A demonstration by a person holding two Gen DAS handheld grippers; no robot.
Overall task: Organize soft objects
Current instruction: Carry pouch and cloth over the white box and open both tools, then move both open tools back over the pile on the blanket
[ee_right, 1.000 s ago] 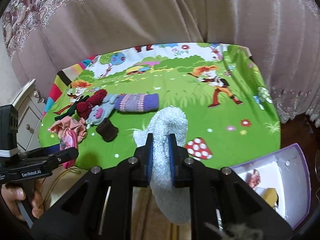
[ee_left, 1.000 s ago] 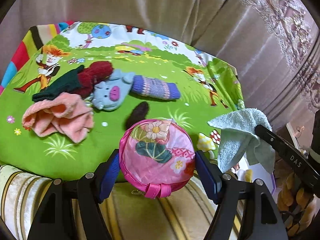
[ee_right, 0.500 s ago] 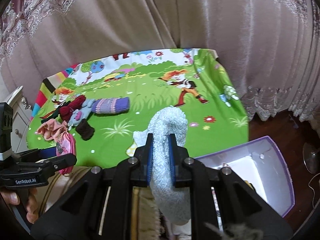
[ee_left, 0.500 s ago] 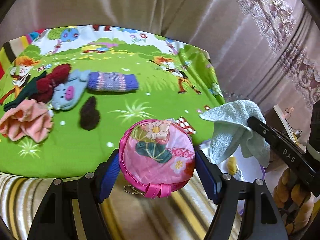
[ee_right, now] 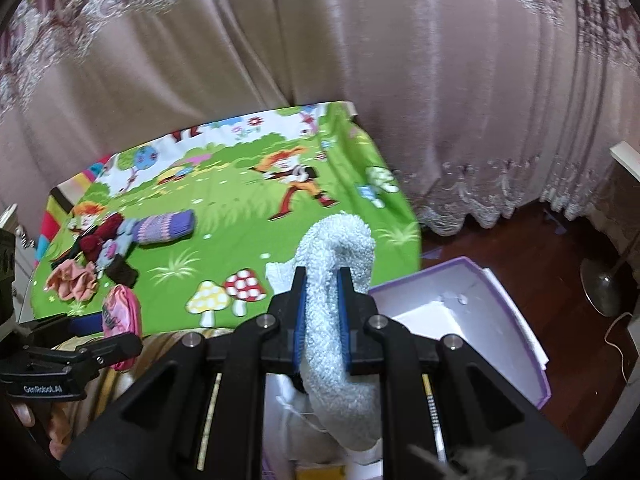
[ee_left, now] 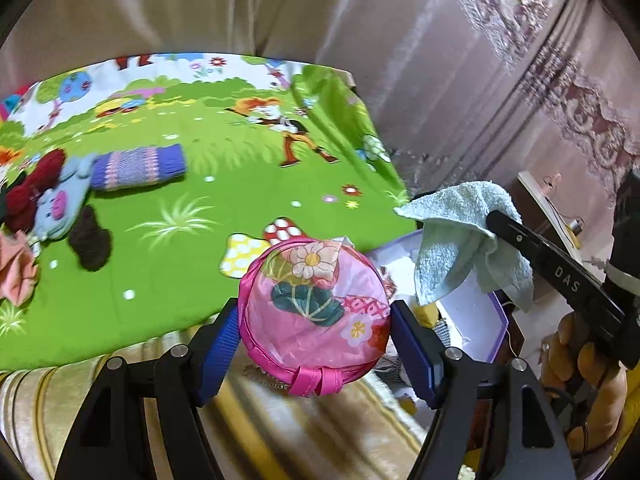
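Left gripper (ee_left: 314,330) clamped on round pink floral pouch (ee_left: 314,312), blue pads pressing its sides at nine and three o'clock. Swung rightward off the green cartoon mat (ee_left: 180,216) since a second ago, now hanging past its front edge, purple-rimmed box (ee_right: 472,312) coming up at four o'clock. Left behind on the mat at nine o'clock: striped knit roll (ee_left: 138,166), blue plush toy (ee_left: 60,204), dark red knit (ee_left: 34,188), pink cloth (ee_left: 16,272), brown piece (ee_left: 90,238). Right gripper (ee_right: 322,316) pinched tight on pale blue towel (ee_right: 336,280), likewise carried over toward the box. Probably both loads near drop-off, release not yet begun
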